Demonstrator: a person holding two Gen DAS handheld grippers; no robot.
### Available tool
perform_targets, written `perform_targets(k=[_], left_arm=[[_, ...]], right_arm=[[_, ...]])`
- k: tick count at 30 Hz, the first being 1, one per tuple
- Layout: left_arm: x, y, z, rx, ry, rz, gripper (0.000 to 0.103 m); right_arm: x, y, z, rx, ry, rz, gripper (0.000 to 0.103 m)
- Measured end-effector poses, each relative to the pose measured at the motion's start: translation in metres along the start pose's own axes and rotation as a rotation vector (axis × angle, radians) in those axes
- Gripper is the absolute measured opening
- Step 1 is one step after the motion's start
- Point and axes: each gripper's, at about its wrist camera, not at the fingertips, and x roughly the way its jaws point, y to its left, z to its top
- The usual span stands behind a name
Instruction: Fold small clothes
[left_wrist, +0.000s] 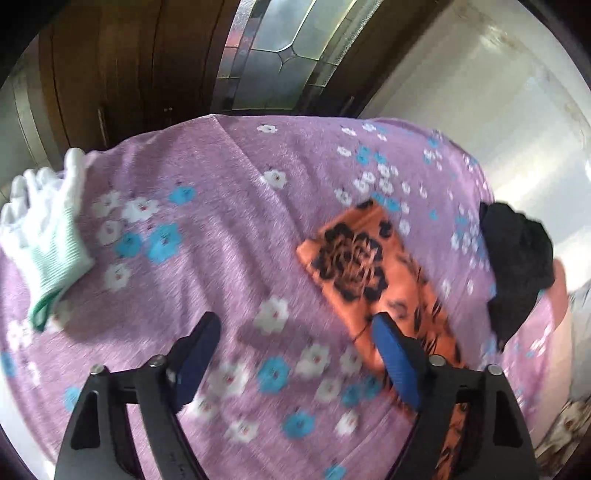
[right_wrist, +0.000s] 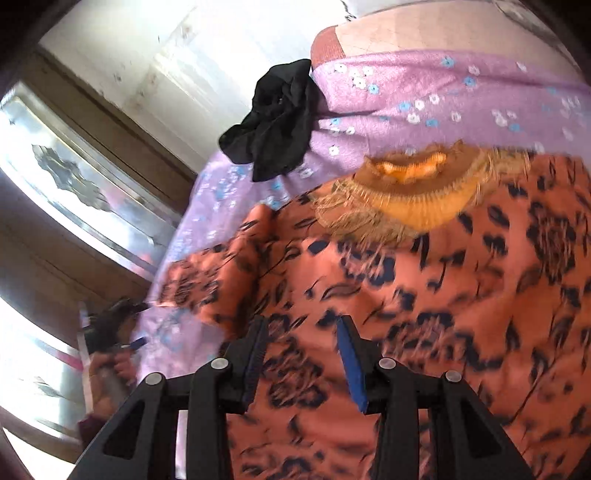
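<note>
An orange garment with black flower print (right_wrist: 424, 295) lies spread on a purple flowered bedsheet (left_wrist: 229, 229). Its neckline has an orange-brown gathered collar (right_wrist: 417, 192). In the left wrist view a sleeve or edge of the orange garment (left_wrist: 369, 269) lies to the right. My left gripper (left_wrist: 295, 328) is open and empty above the sheet, its right finger over the garment's edge. My right gripper (right_wrist: 301, 332) is open just above the garment's middle, nothing between its pads. The frames are blurred by motion.
A crumpled black cloth (right_wrist: 273, 118) lies at the sheet's edge, also in the left wrist view (left_wrist: 517, 258). A white and mint glove (left_wrist: 48, 229) lies at the left. A wooden door with a glass panel (left_wrist: 277, 48) stands behind the bed.
</note>
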Motion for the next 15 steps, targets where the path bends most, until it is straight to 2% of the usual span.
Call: perform_targets(k=[3,4,6,7,9,11,12,14,15], left_arm=[[0.022,-0.011,0.008,0.008,0.036,-0.025,0.068],[0.027,-0.014,0.009,0.015,0.038,-0.021,0.067],[0.031,-0.022,0.013,0.039,0.019,-0.028,0.064],[0.036,-0.026,0.014,0.046,0.032,-0.054,0.056],[0.044,-0.028,0.02,0.042,0.046,-0.08,0.049],[0.05,-0.03,0.023,0.044,0.039,-0.076,0.048],[0.051,-0.031,0.024,0.044,0.032,-0.076,0.043],[0.053,-0.032,0.028,0.043,0.027,-0.088,0.022],[0.057,-0.031,0.029,0.029,0.043,-0.121,0.012]], right_arm=[[-0.001,0.004,-0.019,0.019,0.015,0.02,0.042],[0.002,0.005,-0.024,0.013,0.029,0.02,0.042],[0.009,0.012,-0.025,-0.016,0.046,0.014,0.042],[0.013,0.013,-0.025,-0.034,0.044,-0.002,0.042],[0.017,0.011,-0.023,-0.023,0.05,0.001,0.042],[0.022,0.005,-0.021,0.01,0.065,0.019,0.042],[0.024,0.001,-0.02,0.025,0.066,0.021,0.042],[0.025,-0.004,-0.018,0.033,0.062,0.003,0.042],[0.025,-0.006,-0.017,0.04,0.059,-0.004,0.042]])
